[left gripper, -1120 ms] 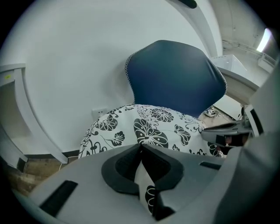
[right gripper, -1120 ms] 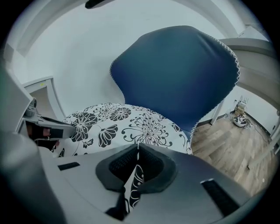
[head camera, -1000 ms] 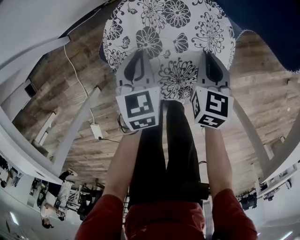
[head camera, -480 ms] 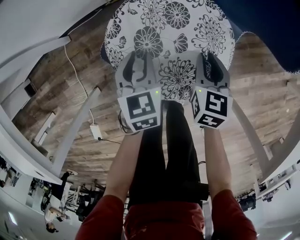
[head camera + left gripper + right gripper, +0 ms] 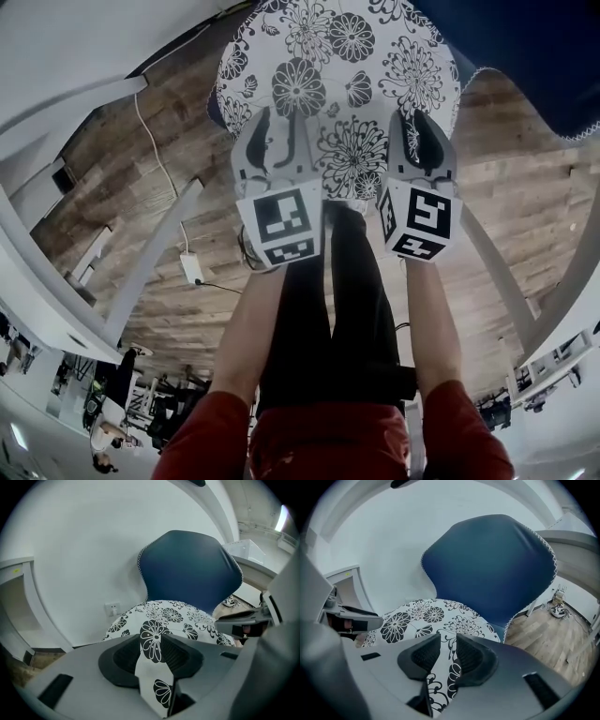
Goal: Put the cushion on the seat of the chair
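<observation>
already the cushion is lying on the chair seat; the left tool and right tool are standing parted, its front edge resting loosely between their jaws, so only withdrawing seems left.

Chair seat almost wholly hidden under cushion. Backrest cut off by frame edge beyond right tongs. Cushion's near hem hidden beneath left tongs and right tongs.

- cushion: matt cloth, printed flowers.
- chair back behind the cushion: smooth, dull blue upholstery, stitched edge.
- floor under the cushion: grainy wood planks.
</observation>
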A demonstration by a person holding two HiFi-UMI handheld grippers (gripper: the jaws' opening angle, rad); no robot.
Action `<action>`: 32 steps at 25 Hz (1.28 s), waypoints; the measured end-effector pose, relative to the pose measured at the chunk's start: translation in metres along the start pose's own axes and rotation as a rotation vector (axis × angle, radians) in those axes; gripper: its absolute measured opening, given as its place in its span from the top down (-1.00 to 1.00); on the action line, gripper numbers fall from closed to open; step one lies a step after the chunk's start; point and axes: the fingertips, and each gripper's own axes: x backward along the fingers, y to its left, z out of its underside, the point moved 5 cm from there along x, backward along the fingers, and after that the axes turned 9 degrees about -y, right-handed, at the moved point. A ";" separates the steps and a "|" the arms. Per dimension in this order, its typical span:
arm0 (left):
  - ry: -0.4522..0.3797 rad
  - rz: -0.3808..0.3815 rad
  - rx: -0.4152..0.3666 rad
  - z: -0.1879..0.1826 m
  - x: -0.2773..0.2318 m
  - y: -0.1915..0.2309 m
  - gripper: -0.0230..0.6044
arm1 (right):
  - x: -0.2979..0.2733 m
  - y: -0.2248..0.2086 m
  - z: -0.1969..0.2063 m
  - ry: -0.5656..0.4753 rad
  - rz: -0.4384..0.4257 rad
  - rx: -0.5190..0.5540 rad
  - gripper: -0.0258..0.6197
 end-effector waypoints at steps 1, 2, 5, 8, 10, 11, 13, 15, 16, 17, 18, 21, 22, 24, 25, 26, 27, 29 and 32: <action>-0.005 0.000 0.000 -0.003 0.002 0.000 0.47 | 0.002 0.001 -0.004 -0.008 -0.002 0.001 0.58; -0.010 0.000 0.001 -0.006 0.004 0.000 0.47 | 0.003 0.001 -0.008 -0.015 -0.005 0.003 0.58; -0.025 -0.003 0.003 -0.020 0.010 -0.002 0.47 | 0.010 0.002 -0.022 -0.034 -0.018 0.010 0.58; -0.049 -0.004 0.002 -0.037 0.019 -0.007 0.47 | 0.019 0.001 -0.039 -0.055 -0.028 0.014 0.58; -0.069 -0.006 0.000 -0.049 0.025 -0.010 0.47 | 0.026 0.000 -0.052 -0.074 -0.034 0.014 0.58; -0.078 -0.008 0.002 -0.055 0.029 -0.011 0.47 | 0.030 0.000 -0.059 -0.084 -0.036 0.016 0.58; -0.098 -0.010 0.009 -0.069 0.038 -0.013 0.47 | 0.040 -0.001 -0.074 -0.107 -0.037 0.022 0.58; -0.119 -0.011 0.009 -0.082 0.047 -0.015 0.47 | 0.049 -0.002 -0.088 -0.130 -0.038 0.021 0.58; -0.129 -0.013 0.006 -0.089 0.052 -0.015 0.47 | 0.053 -0.002 -0.096 -0.140 -0.040 0.018 0.58; -0.138 -0.015 0.004 -0.095 0.057 -0.016 0.47 | 0.058 -0.002 -0.103 -0.150 -0.043 0.017 0.58; -0.147 -0.020 0.005 -0.100 0.062 -0.015 0.47 | 0.063 -0.002 -0.110 -0.159 -0.048 0.017 0.58; -0.173 -0.038 0.025 -0.117 0.074 -0.010 0.47 | 0.076 0.003 -0.131 -0.194 -0.068 0.027 0.58; -0.183 -0.043 0.027 -0.125 0.079 -0.009 0.47 | 0.081 0.004 -0.139 -0.207 -0.076 0.030 0.58; -0.205 -0.049 0.023 -0.141 0.089 -0.010 0.47 | 0.093 0.006 -0.157 -0.232 -0.087 0.036 0.58; -0.217 -0.048 0.019 -0.150 0.095 -0.010 0.47 | 0.100 0.007 -0.166 -0.243 -0.092 0.037 0.58; -0.230 -0.048 0.016 -0.158 0.102 -0.012 0.47 | 0.107 0.008 -0.174 -0.255 -0.097 0.038 0.58; -0.243 -0.047 0.014 -0.166 0.109 -0.014 0.47 | 0.114 0.010 -0.182 -0.269 -0.102 0.041 0.58; -0.266 -0.045 0.016 -0.180 0.124 -0.019 0.47 | 0.130 0.012 -0.196 -0.298 -0.109 0.054 0.58; -0.303 -0.042 0.020 -0.202 0.146 -0.026 0.47 | 0.149 0.012 -0.218 -0.333 -0.111 0.071 0.58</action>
